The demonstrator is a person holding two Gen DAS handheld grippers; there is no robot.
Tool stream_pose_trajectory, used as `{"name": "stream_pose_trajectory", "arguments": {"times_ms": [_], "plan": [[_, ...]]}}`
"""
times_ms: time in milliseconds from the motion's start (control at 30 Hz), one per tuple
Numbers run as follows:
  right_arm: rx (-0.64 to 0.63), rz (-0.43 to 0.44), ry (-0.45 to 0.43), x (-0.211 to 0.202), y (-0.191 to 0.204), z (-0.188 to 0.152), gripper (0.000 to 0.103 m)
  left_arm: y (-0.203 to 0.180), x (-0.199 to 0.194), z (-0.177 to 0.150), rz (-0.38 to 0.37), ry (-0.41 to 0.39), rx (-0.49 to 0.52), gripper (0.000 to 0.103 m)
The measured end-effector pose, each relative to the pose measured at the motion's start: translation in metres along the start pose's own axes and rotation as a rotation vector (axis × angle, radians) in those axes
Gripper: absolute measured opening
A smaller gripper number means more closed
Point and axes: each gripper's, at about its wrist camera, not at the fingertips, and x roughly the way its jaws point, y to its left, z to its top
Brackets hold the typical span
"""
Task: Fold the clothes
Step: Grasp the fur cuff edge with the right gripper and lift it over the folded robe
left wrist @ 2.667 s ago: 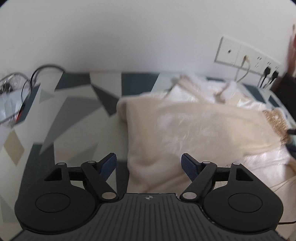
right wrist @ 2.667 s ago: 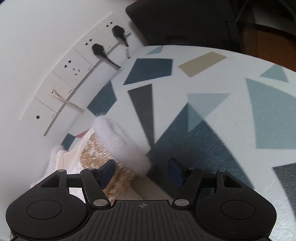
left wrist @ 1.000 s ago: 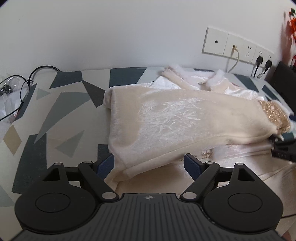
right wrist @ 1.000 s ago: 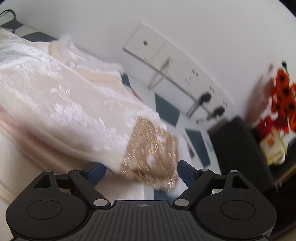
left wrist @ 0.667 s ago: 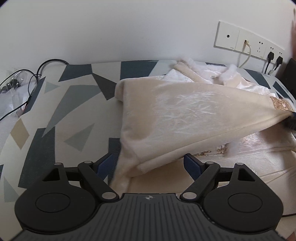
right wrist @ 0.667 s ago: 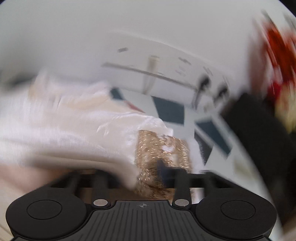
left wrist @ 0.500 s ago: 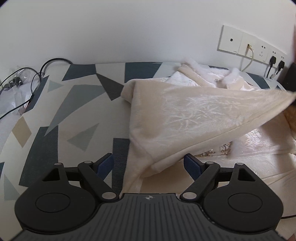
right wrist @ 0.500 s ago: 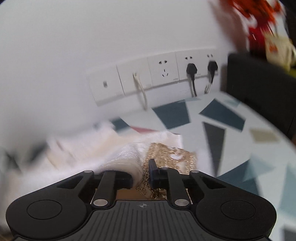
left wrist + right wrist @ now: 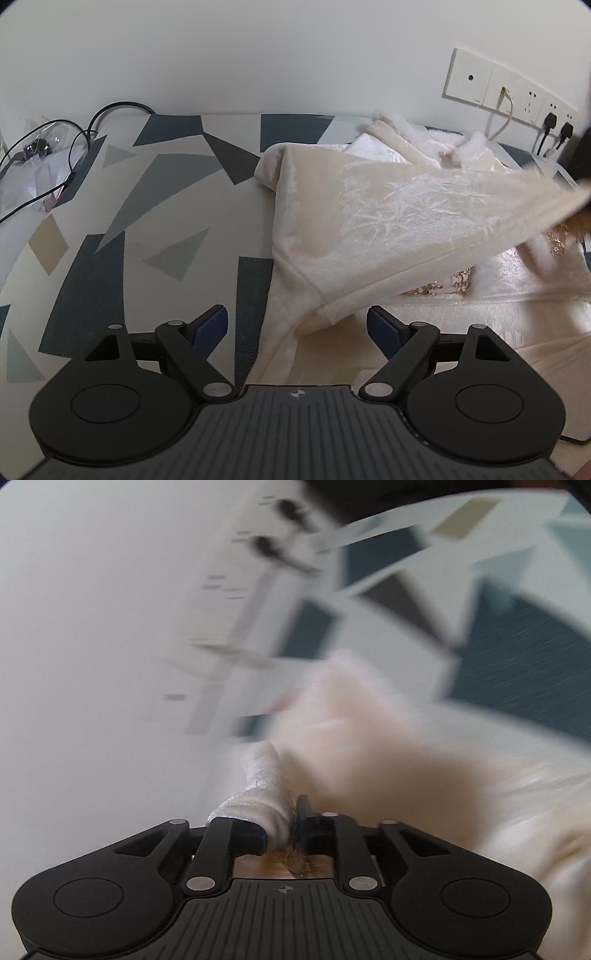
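Observation:
A cream velvet coat (image 9: 388, 206) with white fur trim and gold embroidery lies on the patterned table (image 9: 147, 221). One sleeve (image 9: 480, 206) is stretched out and lifted toward the right edge of the left wrist view. My left gripper (image 9: 297, 325) hovers open over the coat's lower left edge, with only the sleeve's armpit fold below it and nothing gripped. In the blurred right wrist view, my right gripper (image 9: 282, 830) pinches the sleeve cuff (image 9: 258, 790), white fabric with gold threads between the pads. Its jaws are opening slightly, with the cloth still between them.
Wall sockets (image 9: 509, 92) with plugged cables sit at the back right. Loose black cables and a plastic bag (image 9: 44, 155) lie at the far left. A dark object (image 9: 580, 155) stands at the right edge.
My right gripper closed on the gold-trimmed cuff, rolled over and pulled the sleeve up and to the right. The left gripper stayed open and nearly still.

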Motion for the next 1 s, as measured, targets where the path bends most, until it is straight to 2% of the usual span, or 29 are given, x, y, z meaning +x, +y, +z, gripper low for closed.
{"name": "stream_pose_trajectory", "arguments": {"times_ms": [33,67,133,233,367,567,633,667,800,867,967,1000], "plan": [[-0.015,-0.053,0.004,-0.001,-0.007,0.002,0.038,-0.001,0.001,0.000,0.000,0.000,0.004,0.084],[-0.030,-0.085,0.010,-0.003,-0.011,0.003,0.044,-0.001,0.001,0.000,0.000,0.000,0.008,0.084],[-0.086,-0.106,0.014,-0.009,-0.013,0.003,0.047,-0.003,0.003,0.002,-0.004,-0.001,0.012,0.084],[-0.217,-0.150,0.008,-0.022,0.000,-0.004,0.060,-0.005,0.004,0.005,-0.011,-0.003,0.015,0.084],[-0.280,-0.132,0.010,-0.042,0.006,-0.007,0.060,-0.006,0.006,0.005,-0.018,-0.003,0.003,0.084],[-0.221,-0.061,0.052,-0.054,0.005,-0.005,0.061,-0.003,0.006,0.002,-0.023,0.010,-0.012,0.084],[-0.189,-0.005,0.078,-0.049,0.005,-0.008,0.068,-0.003,0.006,0.001,-0.022,0.010,-0.015,0.084],[-0.177,0.005,0.087,-0.044,0.006,-0.010,0.068,-0.003,0.006,0.001,-0.022,0.010,-0.014,0.084],[-0.167,-0.008,0.098,-0.023,0.010,-0.017,0.067,-0.003,0.005,0.002,-0.022,0.007,-0.012,0.084],[-0.164,-0.012,0.106,-0.012,0.012,-0.021,0.062,-0.003,0.005,0.003,-0.022,0.005,-0.010,0.084],[-0.077,-0.022,0.171,0.003,0.010,-0.023,0.040,-0.004,0.004,0.003,-0.021,0.003,-0.009,0.084],[-0.041,-0.020,0.187,0.005,0.011,-0.023,0.028,-0.004,0.004,0.003,-0.021,0.002,-0.008,0.084]]}}
